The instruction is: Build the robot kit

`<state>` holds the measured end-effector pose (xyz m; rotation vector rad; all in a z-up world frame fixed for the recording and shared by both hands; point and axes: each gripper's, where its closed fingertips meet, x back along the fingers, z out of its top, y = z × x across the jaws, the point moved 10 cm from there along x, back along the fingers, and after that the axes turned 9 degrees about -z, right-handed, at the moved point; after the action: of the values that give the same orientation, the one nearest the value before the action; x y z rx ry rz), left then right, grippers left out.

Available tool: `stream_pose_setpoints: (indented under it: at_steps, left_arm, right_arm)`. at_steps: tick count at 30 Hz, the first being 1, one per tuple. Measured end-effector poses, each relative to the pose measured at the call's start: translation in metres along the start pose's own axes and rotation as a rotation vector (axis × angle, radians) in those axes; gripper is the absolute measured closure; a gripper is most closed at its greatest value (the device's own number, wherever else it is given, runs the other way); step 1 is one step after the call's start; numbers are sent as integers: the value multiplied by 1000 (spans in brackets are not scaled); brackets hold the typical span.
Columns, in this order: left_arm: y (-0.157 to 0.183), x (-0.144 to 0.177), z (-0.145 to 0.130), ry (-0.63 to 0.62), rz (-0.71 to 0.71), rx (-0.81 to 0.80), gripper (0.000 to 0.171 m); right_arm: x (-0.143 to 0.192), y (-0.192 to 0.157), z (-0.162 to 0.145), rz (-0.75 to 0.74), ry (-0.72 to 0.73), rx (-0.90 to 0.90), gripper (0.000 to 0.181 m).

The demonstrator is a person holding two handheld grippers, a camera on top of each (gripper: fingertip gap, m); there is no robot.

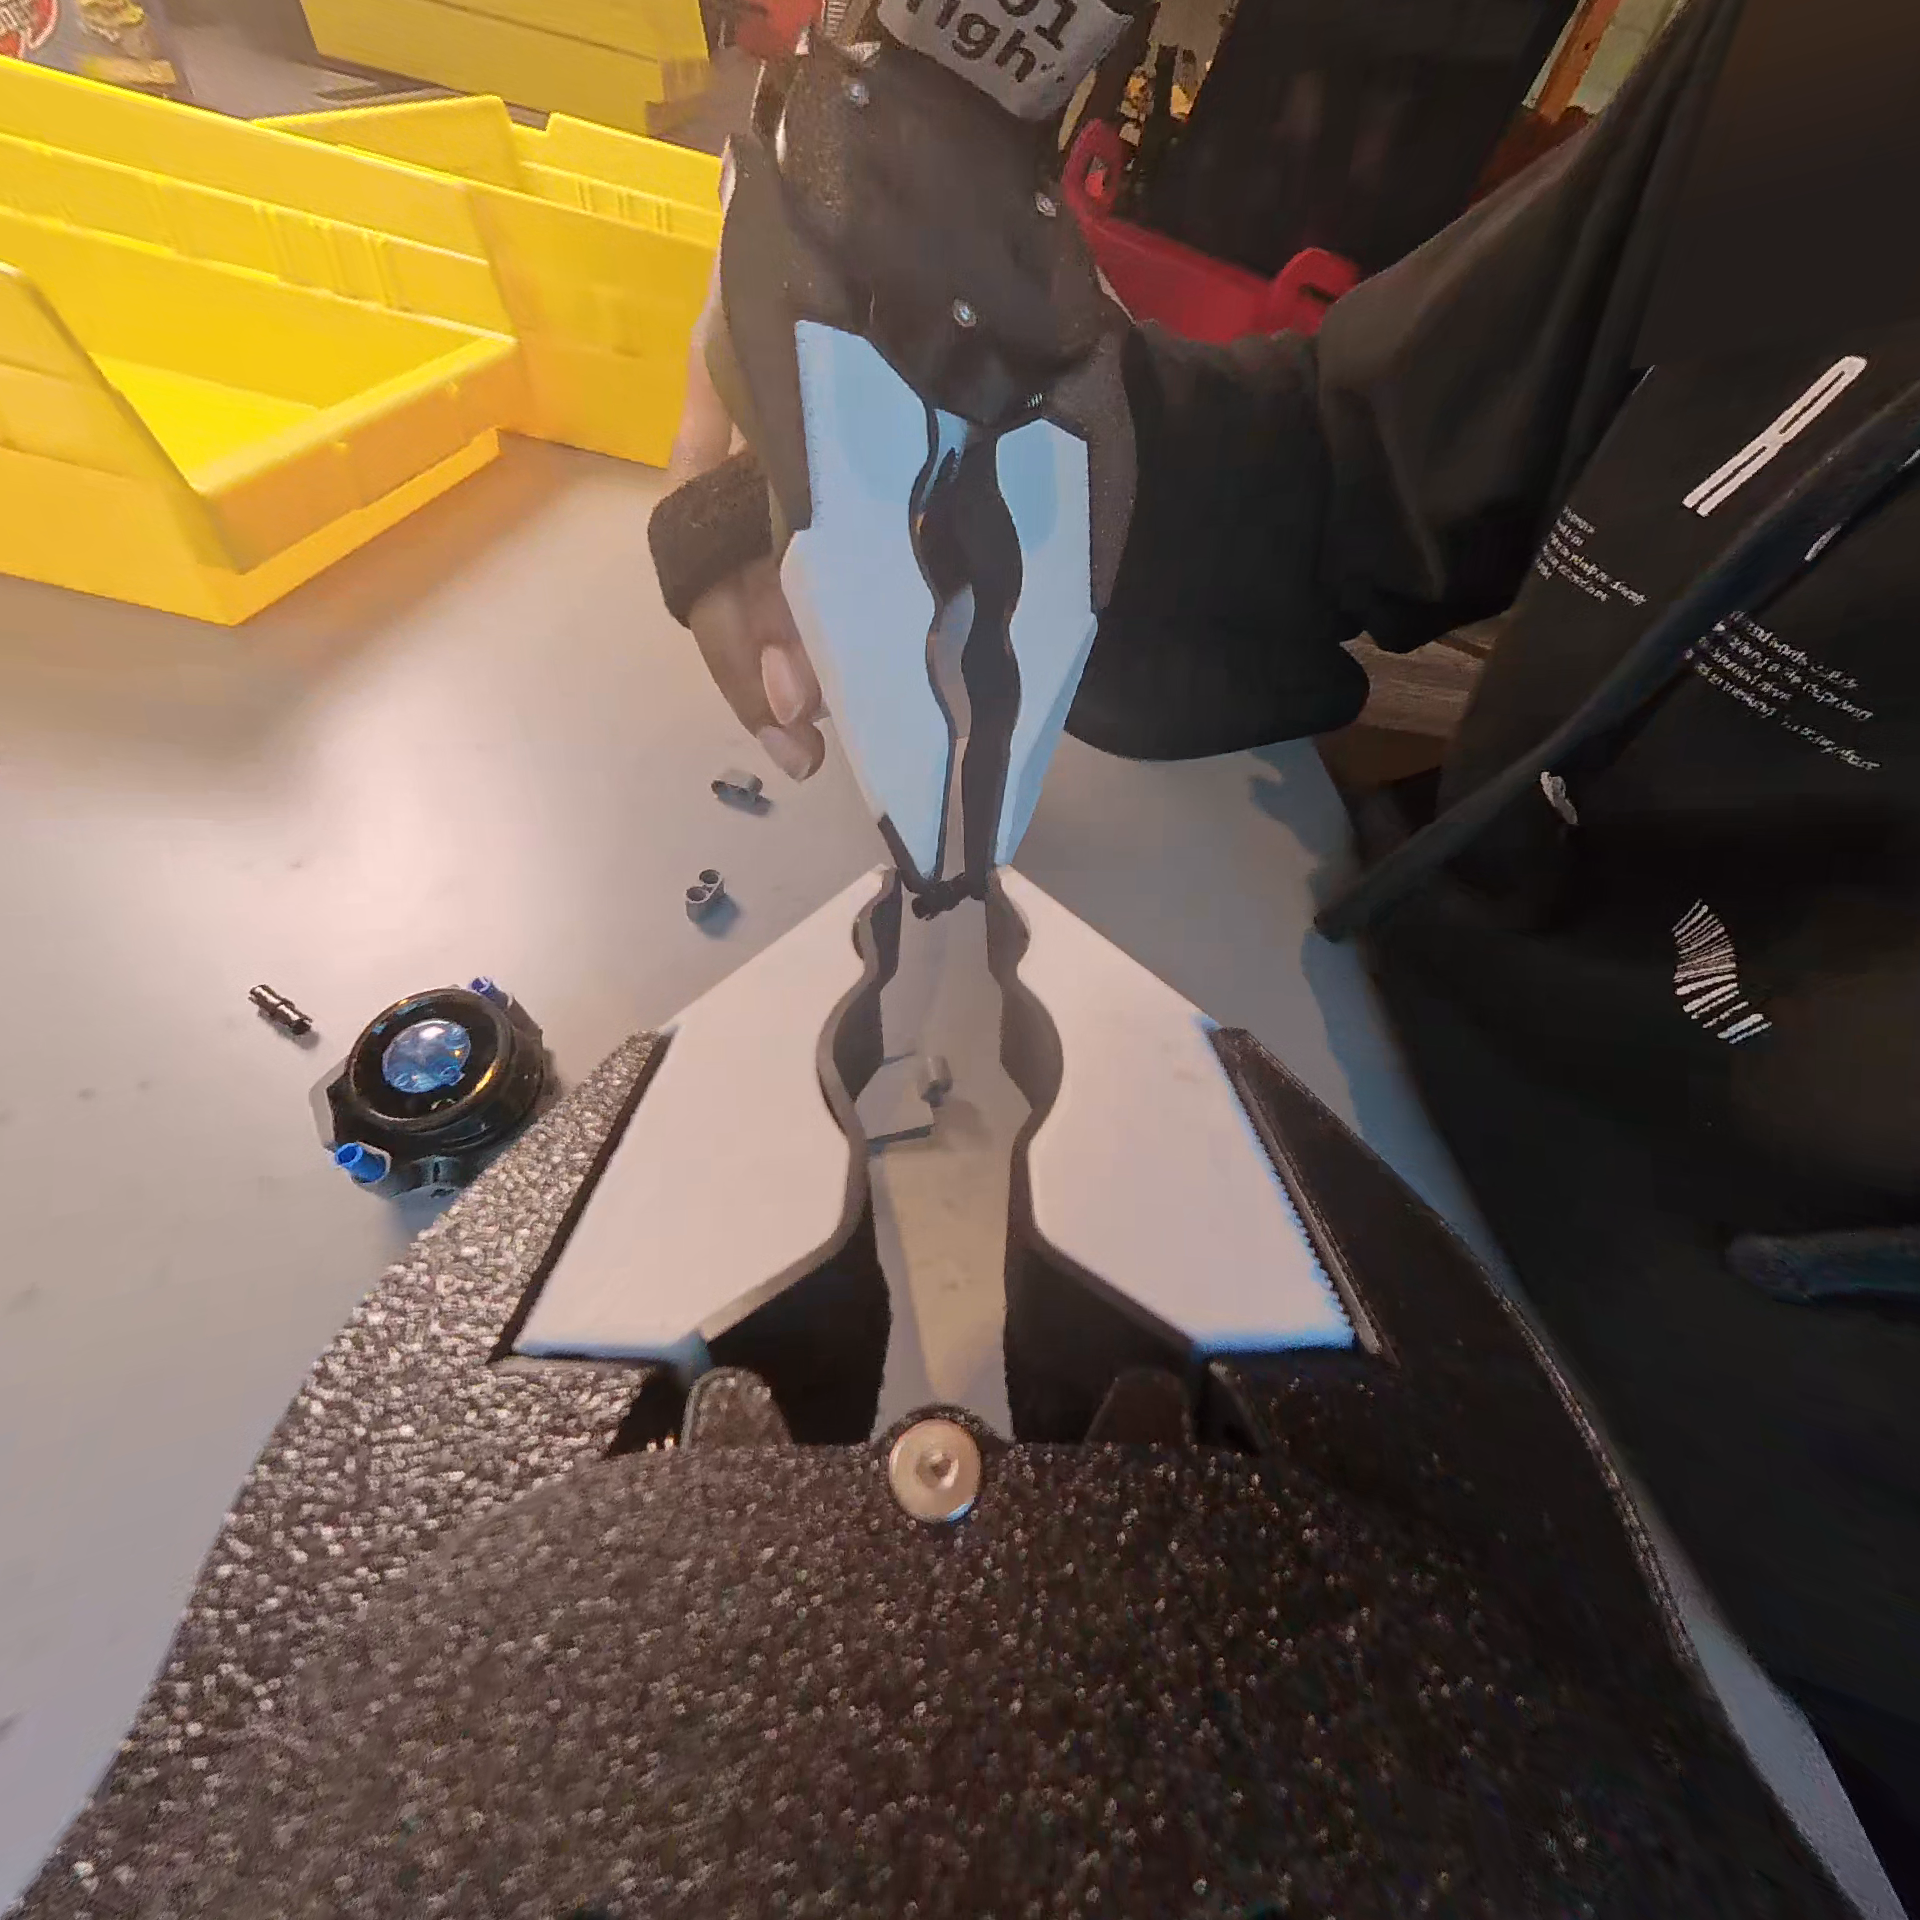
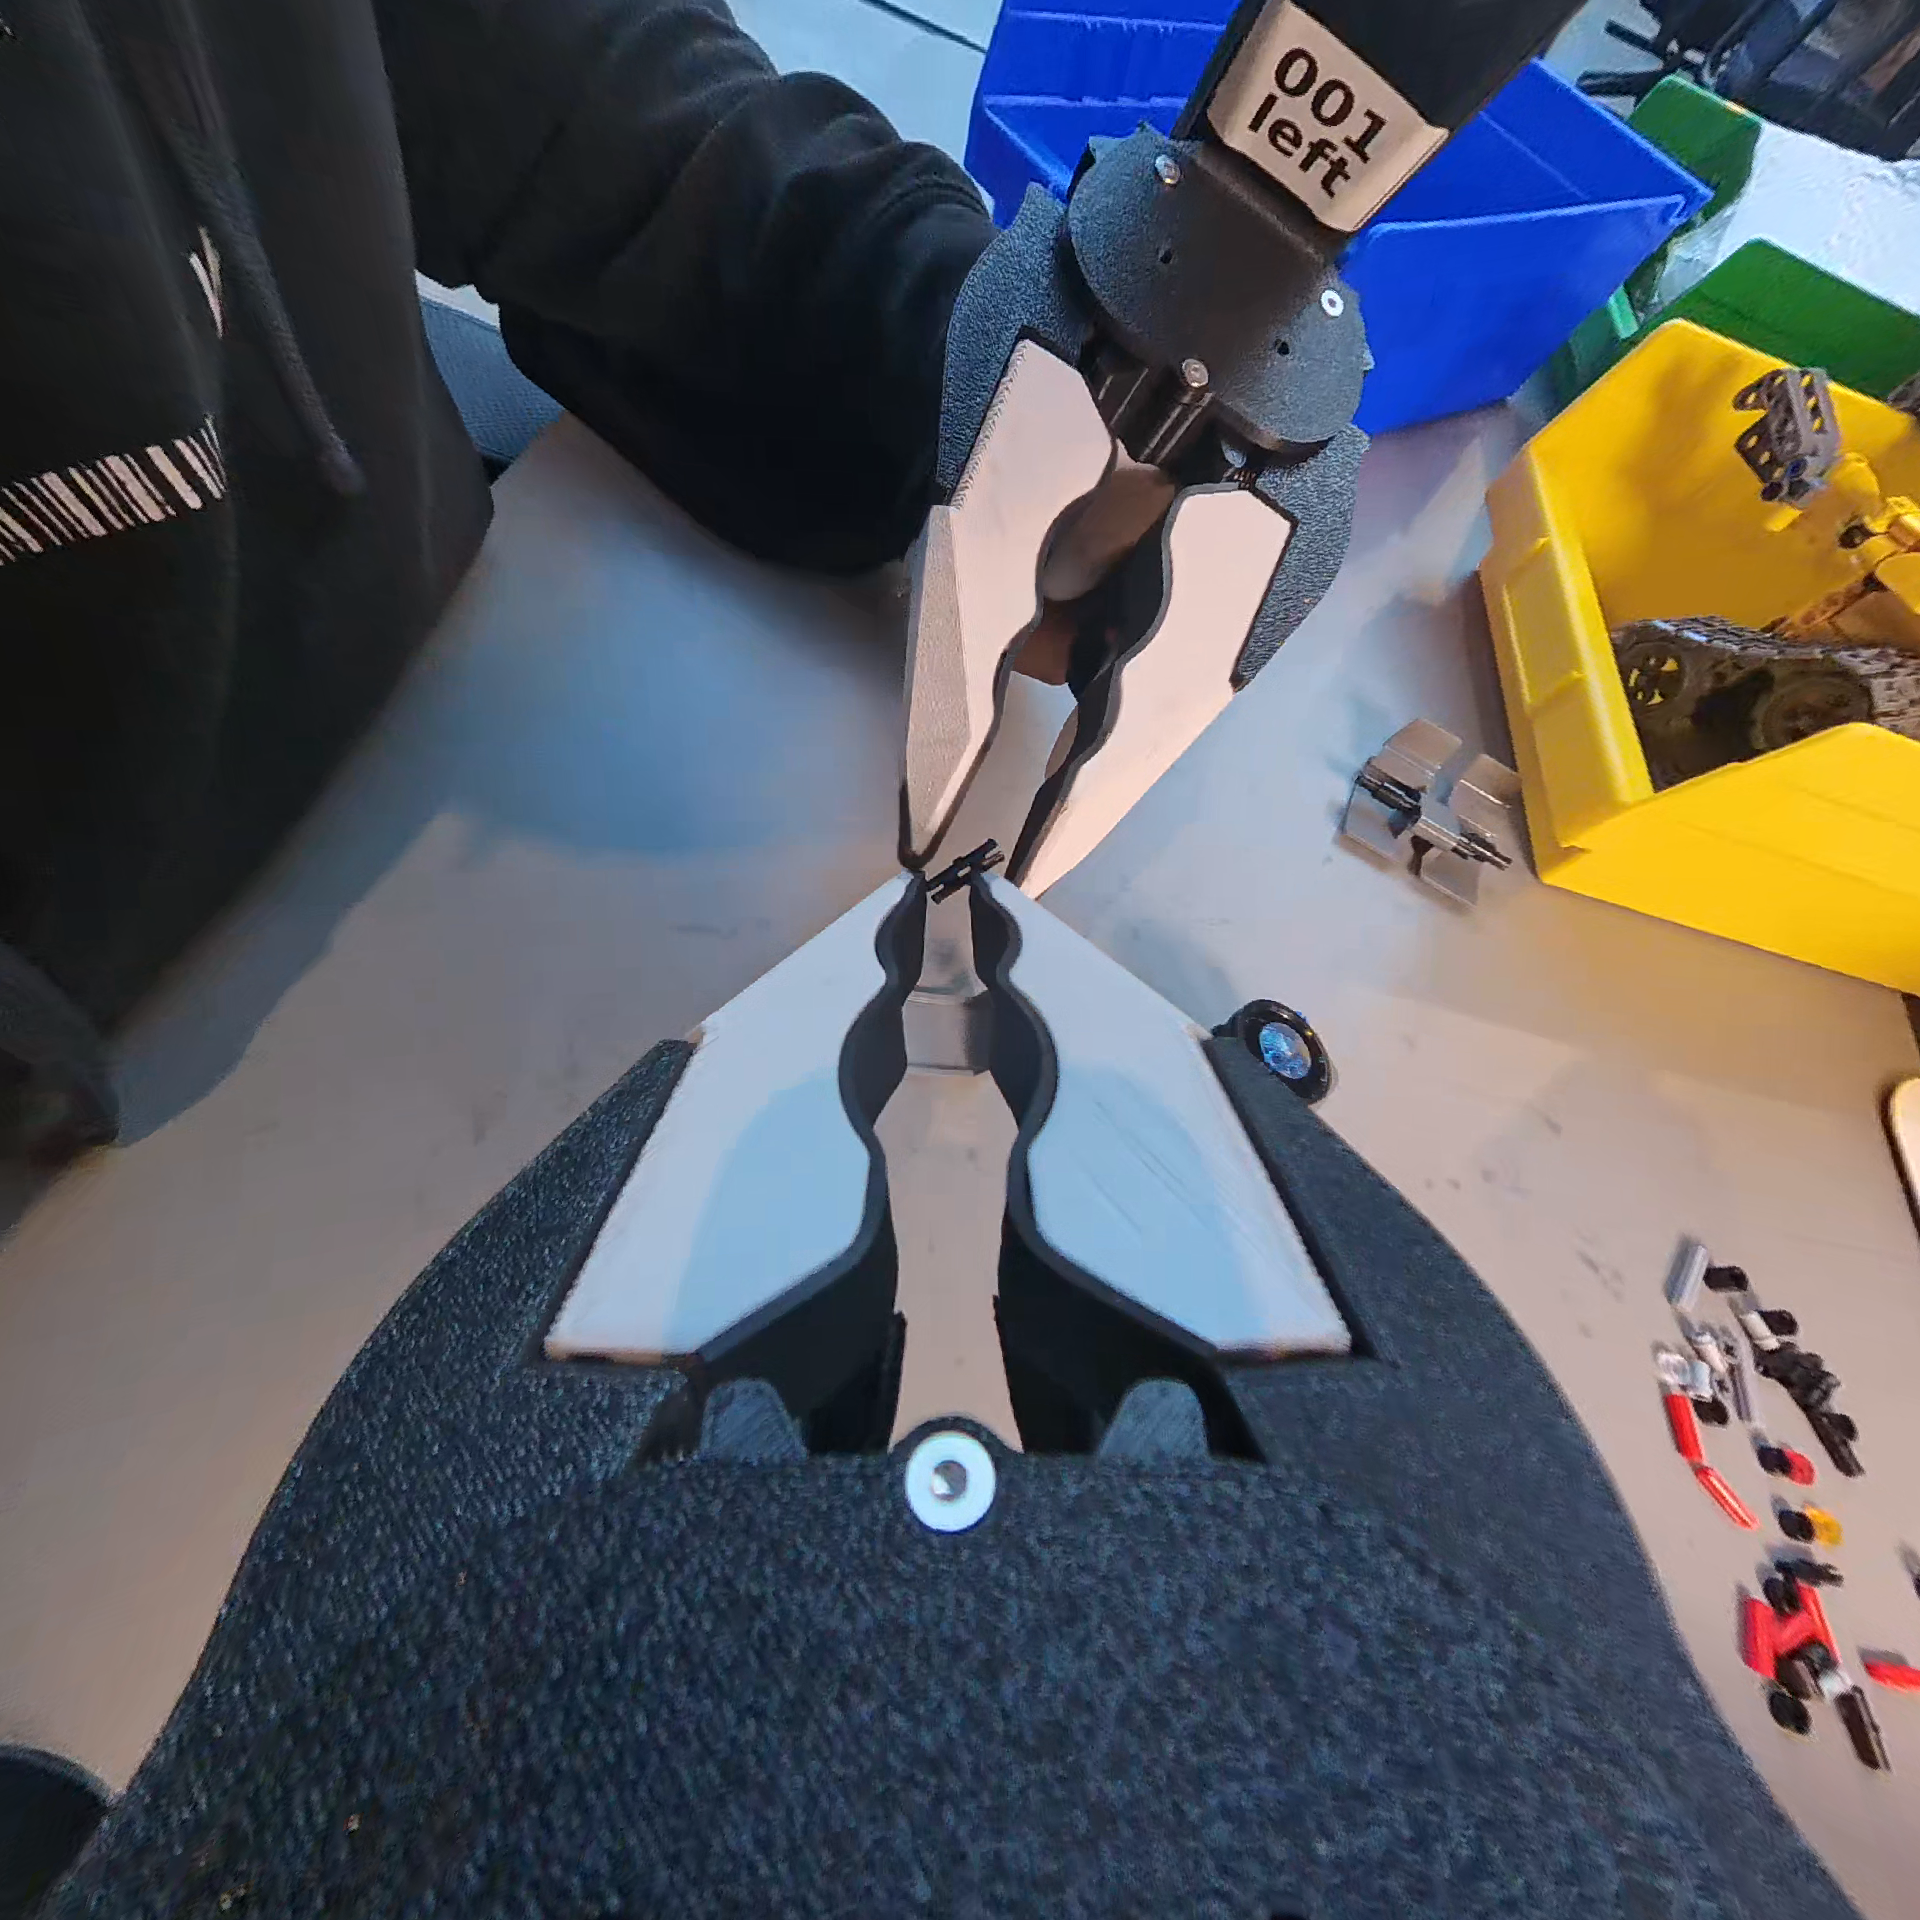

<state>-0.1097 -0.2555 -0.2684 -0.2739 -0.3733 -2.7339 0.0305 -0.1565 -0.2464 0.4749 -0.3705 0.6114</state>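
My right gripper point(image 2: 948, 888) is shut on a small black pin point(image 2: 963, 871), pinched at its very tips above the grey table point(image 2: 520, 1039). My left gripper point(image 1: 943, 881) meets it tip to tip, its fingers narrowly open on either side of the same pin point(image 1: 940, 896). In the left wrist view the right gripper point(image 1: 940, 868) comes down from above, held by a hand point(image 1: 764, 665). In the right wrist view the left gripper point(image 2: 968, 868) comes in from the top. A flat grey piece point(image 1: 904, 1091) lies on the table under the tips.
A black round part with a blue centre point(image 1: 431, 1070) lies left, with small grey connectors point(image 1: 710, 896) and a black pin point(image 1: 283, 1008). Yellow bins point(image 1: 312, 436) stand behind. A yellow bin with a tracked model point(image 2: 1714, 810), a blue bin point(image 2: 1455, 260) and loose small pieces point(image 2: 1766, 1455) are right. The tips of both grippers are at nearly the same place.
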Motion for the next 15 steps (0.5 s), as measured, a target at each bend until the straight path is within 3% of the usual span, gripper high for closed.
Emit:
stream_pose_setpoints:
  at_steps: [9,15]
  left_arm:
    - [-2,5,4,68,9,24,167]
    - [-7,15,10,230,-23,106,167]
  right_arm:
    - [10,5,5,-75,26,14,177]
    - [17,8,11,-209,110,30,169]
